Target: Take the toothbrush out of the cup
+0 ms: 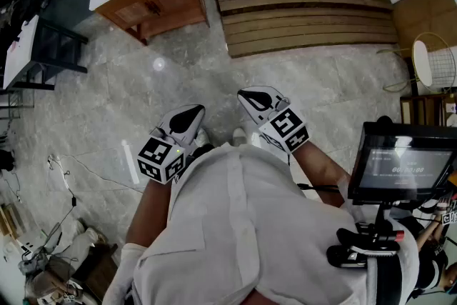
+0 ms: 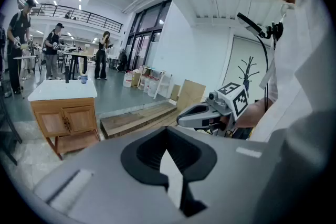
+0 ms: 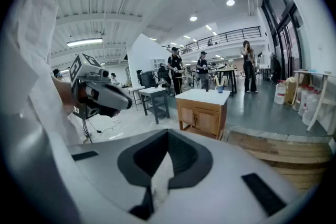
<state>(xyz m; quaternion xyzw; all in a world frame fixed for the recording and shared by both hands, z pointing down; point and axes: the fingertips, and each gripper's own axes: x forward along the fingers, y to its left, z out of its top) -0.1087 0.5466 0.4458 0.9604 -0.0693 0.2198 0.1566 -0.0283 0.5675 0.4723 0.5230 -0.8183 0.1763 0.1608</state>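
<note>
Both claws are fully closed with nothing in them: left gripper (image 2: 168,136), right gripper (image 3: 167,136). The small blue cup (image 3: 220,89) sits on the white-topped wooden cabinet (image 3: 205,118), well ahead of both claws and far out of reach. It's off to the left of the left claw's line and just right of the right claw's line. I can't resolve the toothbrush or its axis at this range. I judge the left hand slightly nearer, but the right is better aimed.
</note>
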